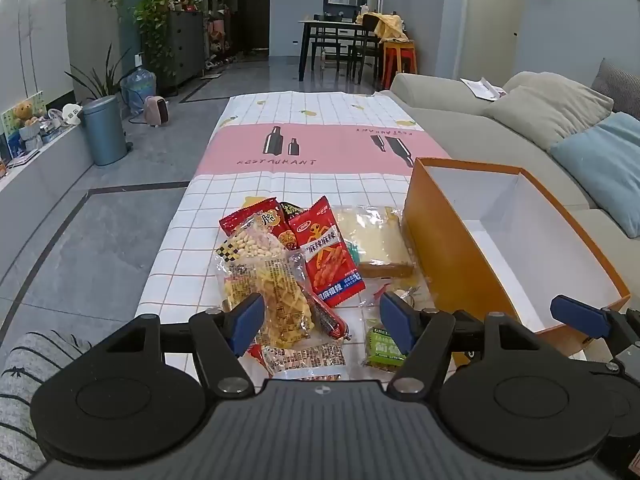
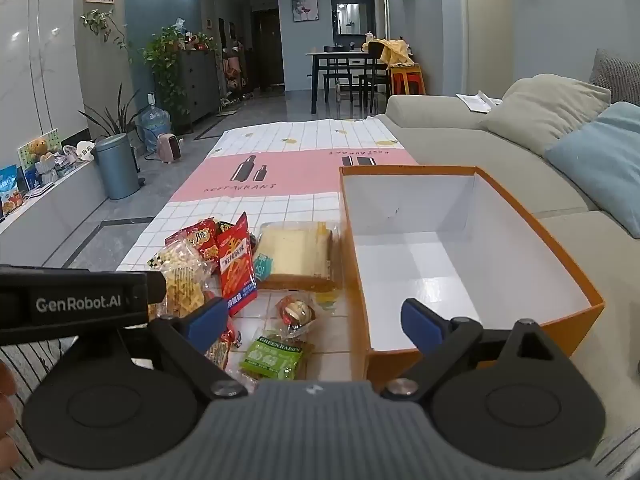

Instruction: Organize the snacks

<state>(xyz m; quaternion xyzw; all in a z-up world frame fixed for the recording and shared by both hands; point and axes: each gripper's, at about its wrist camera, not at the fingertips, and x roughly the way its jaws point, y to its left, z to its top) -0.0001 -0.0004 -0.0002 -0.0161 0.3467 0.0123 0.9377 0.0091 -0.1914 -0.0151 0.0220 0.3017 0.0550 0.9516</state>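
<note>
Fingers: left gripper point(image 1: 322, 322) spread wide, grasping nothing; right gripper point(image 2: 314, 326) also spread wide, grasping nothing.
Position: both hover above the near end of the tabletop point(image 1: 320, 144); left over the snack pile, right over the pile's edge and the box's near corner.
Snacks: loose pile on the checked cloth, left of the orange box point(image 1: 460, 264).
Count: one red spicy-strip pack point(image 1: 328, 252), one peanut bag point(image 1: 256, 242), one yellow crisp bag point(image 1: 280, 304), one bread pack point(image 1: 380, 240), one green raisin pack point(image 1: 382, 346), one sausage stick point(image 1: 330, 318); more red packs behind, number unclear.
Hidden: near packets cut off by the gripper bodies; labels mostly unreadable.
Box: one, open-topped, white inside, no snacks in it.
View difference: right wrist alone shows a round wrapped sweet point(image 2: 296, 312) and the left gripper's body at the frame's left; left wrist shows one of the right gripper's blue fingers by the box.
</note>
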